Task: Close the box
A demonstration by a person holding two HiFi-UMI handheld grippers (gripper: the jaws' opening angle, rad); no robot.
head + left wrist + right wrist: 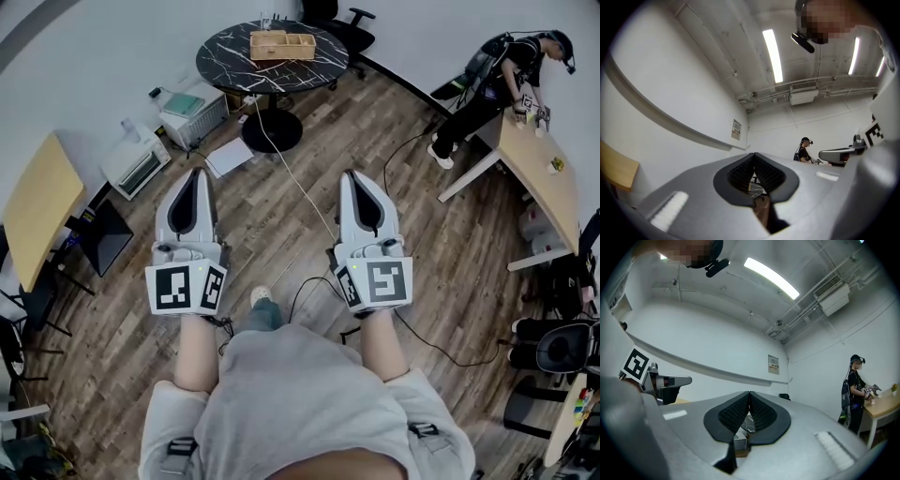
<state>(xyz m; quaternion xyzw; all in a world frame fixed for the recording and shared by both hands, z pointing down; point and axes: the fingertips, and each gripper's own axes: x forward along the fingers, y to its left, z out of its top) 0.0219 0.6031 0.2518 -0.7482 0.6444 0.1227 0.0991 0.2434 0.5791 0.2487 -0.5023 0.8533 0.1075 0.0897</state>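
1. Two tools hover over the floor: the left gripper (194,174) at 10 o'clock and the right gripper (362,176) at 2 o'clock. Both have their jaws pressed together on nothing.
2. The wooden box (281,44) sits at 12 o'clock on the round table (225,61), well apart from both.

I can read no word, number or brand anywhere. A small notice (736,129) on the wall carries print too small to make out, and the wall plate (773,363) in my right gripper view is no clearer. The left cube (186,288) on my left claw (195,173) and the right cube (380,283) on my right claw (354,175) bear black-and-white square markers. These are blocky patterns, not letters.
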